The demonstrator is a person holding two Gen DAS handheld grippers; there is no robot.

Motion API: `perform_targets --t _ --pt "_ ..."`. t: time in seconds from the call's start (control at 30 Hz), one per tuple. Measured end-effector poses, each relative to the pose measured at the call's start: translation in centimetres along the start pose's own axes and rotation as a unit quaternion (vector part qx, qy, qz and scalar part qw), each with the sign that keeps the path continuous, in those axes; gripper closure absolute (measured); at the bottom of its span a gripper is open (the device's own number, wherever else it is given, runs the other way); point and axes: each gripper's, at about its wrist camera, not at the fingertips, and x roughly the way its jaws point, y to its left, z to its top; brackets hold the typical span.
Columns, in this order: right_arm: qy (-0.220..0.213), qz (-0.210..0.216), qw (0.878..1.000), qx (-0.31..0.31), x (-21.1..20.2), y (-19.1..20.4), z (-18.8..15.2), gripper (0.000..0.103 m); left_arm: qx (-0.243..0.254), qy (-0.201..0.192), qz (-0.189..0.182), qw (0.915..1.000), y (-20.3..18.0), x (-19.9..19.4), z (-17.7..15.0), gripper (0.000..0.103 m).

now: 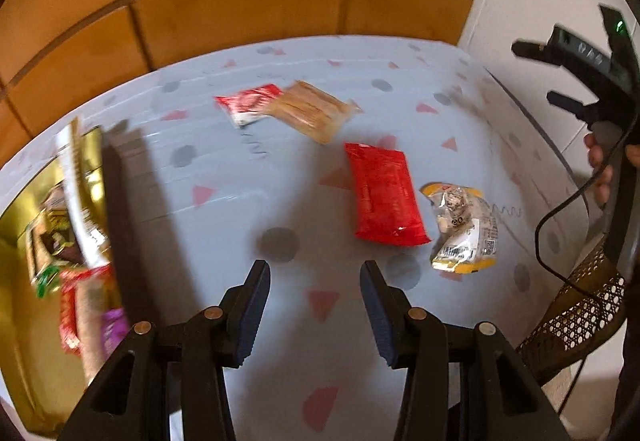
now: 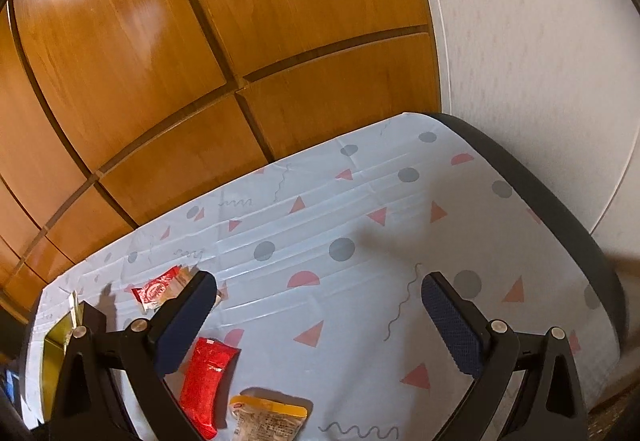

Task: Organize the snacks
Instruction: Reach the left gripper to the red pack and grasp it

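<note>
Left gripper point(image 1: 315, 307) hovers over the patterned tablecloth point(image 1: 224, 161), jaws spread wide, nothing between them. Right gripper point(image 2: 318, 325) also held above the cloth, jaws wide apart and empty; in the left wrist view it shows at the far right edge point(image 1: 560, 77), gripped by a hand point(image 1: 600, 169). Four loose snack packets lie flat on the cloth. Large red packet point(image 1: 384, 197): long axis runs roughly away from the left gripper toward the wooden panel wall point(image 1: 240, 1), slightly tilted, near end pointing down-right. Just beside it to the right, a yellow-and-clear packet point(image 1: 464, 229), long axis near parallel to the red one, barcode end nearest the camera; whether the two touch is unclear. Farther off, a small red-and-white packet point(image 1: 250, 103) and a tan packet point(image 1: 314, 113) lie together, edges touching or overlapping, both long axes running on a diagonal, the tan one toward the lower right. At left, a gold box point(image 1: 24, 281) holds several packets already, blurred; red, purple and green wrappers can be made out. Woven chair back point(image 1: 576, 317) at the right.
</note>
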Motion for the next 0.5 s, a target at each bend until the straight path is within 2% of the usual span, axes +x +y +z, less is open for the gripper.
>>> perform_targets --t 0.07,0.3,0.5 --pt "-0.001 0.004 1.000 0.005 -0.1 -0.1 0.1 0.000 0.006 0.010 -0.011 0.9999 -0.8 1.1 0.8 0.054" --pt "-0.003 0.014 1.000 0.009 -0.3 0.0 0.2 0.000 0.035 0.022 -0.019 0.9990 -3.6 4.2 3.5 0.036" --pt "-0.002 0.027 1.000 0.006 -0.3 0.3 0.2 0.000 0.049 0.034 -0.008 0.9982 -5.2 7.4 5.6 0.036"
